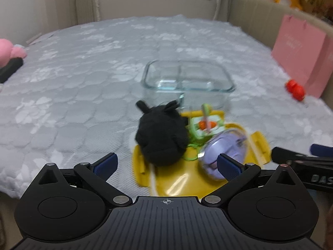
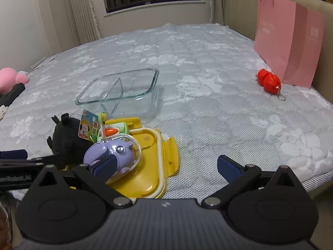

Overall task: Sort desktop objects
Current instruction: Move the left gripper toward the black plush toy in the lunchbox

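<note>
A yellow container lid [image 1: 183,179] [image 2: 149,156] lies on the quilted bed near its front edge. On it sit a black plush toy [image 1: 162,133] [image 2: 66,137], a green and white toy with an orange carrot [image 1: 206,125] [image 2: 112,130], and a purple toy in a clear shell [image 1: 224,148] [image 2: 116,152]. Behind them stands a clear glass container [image 1: 187,81] [image 2: 122,91] with a divider, nothing in it. My left gripper [image 1: 166,164] is open, just short of the plush and the purple toy. My right gripper [image 2: 166,166] is open over the lid's right edge, holding nothing.
A pink paper bag [image 1: 301,54] [image 2: 289,45] leans on the beige headboard at the right, with a red toy [image 1: 295,89] [image 2: 268,81] in front of it. A pink plush [image 1: 8,50] [image 2: 10,79] lies at the left edge. The other gripper's arm shows at the frame side [image 1: 303,164] [image 2: 18,166].
</note>
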### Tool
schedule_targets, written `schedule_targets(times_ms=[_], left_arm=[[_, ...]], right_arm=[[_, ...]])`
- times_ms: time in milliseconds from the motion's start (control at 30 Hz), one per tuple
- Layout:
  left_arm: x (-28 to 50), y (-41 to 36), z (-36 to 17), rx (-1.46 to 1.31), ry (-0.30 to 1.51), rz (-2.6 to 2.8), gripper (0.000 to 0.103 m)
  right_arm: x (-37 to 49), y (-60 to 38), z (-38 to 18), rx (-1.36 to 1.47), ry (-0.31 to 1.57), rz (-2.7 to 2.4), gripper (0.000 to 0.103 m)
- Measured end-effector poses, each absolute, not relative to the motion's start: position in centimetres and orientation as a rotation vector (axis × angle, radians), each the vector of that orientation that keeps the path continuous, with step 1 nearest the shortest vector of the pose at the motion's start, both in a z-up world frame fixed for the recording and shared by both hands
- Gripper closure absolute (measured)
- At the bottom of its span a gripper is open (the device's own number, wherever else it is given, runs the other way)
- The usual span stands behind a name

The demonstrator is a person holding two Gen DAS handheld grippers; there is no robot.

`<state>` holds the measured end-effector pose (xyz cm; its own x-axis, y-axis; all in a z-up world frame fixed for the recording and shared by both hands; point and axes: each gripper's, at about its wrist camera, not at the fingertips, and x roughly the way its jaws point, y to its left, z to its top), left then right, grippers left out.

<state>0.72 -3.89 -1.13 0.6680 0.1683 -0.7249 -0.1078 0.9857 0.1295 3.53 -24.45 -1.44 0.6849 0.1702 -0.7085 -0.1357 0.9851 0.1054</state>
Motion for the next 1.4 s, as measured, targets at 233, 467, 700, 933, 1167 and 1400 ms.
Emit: schedule_targets(times_ms=[233,467,700,933,1167,1400], left_arm=[[0.9,-0.7,-1.8,-0.096,0.849,0.036,0.0],[0.9,-0.1,-1.8,-0.104,0.847,0.038,0.0],[1.0,-0.1,-2.2,-0.102,0.854,0.026,0.0],[1.0,0.2,-2.3,-0.119,0.858,0.031,0.0],[1.1,0.2,-2.5,-0.121,0.865,0.029,0.0],[1.4,0.2,-2.8,-0.124,0.874,0.027,0.0]], right_arm=[[4.0,-23.8,-2.2,0.078,0.814,0.208,0.0],[4.2,-24.2,-2.5,0.143,0.853,0.252,0.0],[4.0,-23.6,-2.4,0.11,0.844,0.25,0.0],[4.1,-23.4,-2.7,0.099,0.854,0.254,0.0],[4.2,-23.5,-2.7,0.099,0.852,0.241,0.0],[4.1,-23.6,-2.7,0.095,0.836,0.246,0.0]])
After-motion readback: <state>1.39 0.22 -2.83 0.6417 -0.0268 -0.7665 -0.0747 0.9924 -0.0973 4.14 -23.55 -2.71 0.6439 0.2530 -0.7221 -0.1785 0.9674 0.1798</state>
